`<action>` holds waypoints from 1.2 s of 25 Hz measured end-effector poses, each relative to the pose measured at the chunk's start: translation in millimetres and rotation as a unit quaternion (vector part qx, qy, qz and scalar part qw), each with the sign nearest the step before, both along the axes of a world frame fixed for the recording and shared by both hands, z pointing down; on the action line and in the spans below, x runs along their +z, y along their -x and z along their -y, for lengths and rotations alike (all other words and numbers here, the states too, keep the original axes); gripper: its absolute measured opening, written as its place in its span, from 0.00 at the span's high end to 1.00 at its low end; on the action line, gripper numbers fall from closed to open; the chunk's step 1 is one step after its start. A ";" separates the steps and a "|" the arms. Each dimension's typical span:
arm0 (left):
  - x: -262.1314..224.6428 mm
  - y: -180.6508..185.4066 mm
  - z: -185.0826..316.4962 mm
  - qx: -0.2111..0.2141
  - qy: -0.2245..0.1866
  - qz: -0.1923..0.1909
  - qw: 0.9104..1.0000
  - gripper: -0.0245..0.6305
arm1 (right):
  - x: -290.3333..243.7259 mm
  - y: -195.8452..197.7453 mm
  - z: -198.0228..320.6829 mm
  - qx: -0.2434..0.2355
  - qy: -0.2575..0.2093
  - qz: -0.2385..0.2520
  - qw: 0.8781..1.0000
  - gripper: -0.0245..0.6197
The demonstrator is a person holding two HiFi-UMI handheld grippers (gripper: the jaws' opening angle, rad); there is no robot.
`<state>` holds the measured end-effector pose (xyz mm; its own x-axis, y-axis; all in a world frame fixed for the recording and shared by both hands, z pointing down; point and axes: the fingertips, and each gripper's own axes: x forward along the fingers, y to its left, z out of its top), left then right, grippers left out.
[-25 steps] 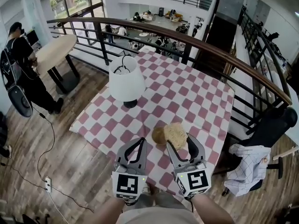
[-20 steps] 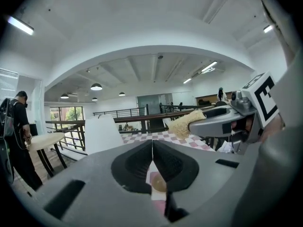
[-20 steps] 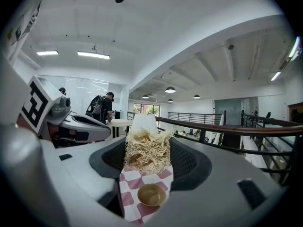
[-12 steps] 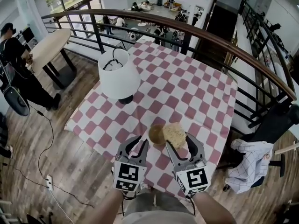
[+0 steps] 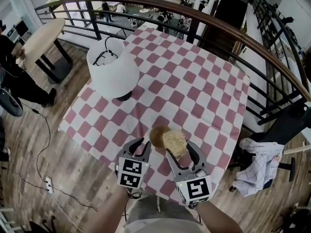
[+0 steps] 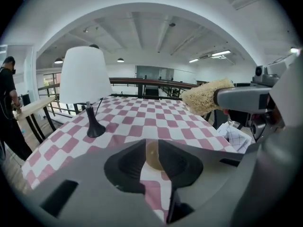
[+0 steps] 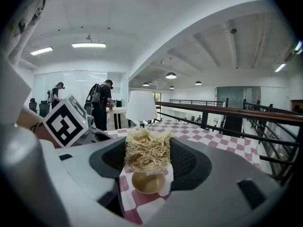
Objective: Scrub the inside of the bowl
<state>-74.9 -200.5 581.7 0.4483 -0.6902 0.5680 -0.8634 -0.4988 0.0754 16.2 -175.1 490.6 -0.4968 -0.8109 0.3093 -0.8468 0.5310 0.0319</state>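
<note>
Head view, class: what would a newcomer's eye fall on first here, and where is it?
The red-and-white checked tablecloth fills the middle, with a big white lamp on its left side. Near the front edge, the right gripper holds a straw-coloured scrubber over a small brown bowl.

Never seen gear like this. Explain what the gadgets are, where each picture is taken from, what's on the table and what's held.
No robot here: a person holds a two-jaw gripper in each hand; the marker cubes are part of them. One picture comes from a camera on the person's head, looking down; the other two from cameras riding on each gripper, looking along its jaws. On the table with the red-and-white checked cloth stand a white-shaded lamp and a small round brown bowl. The right gripper is shut on a straw-coloured fibrous scrubbing pad, held over the bowl. The left gripper, jaws slightly apart, holds nothing.
</note>
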 end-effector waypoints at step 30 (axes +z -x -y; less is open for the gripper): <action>124.9 -27.2 31.9 -0.036 0.199 -0.071 0.977 0.93 | 102.3 -17.9 26.8 -0.007 0.096 -0.010 0.995 0.57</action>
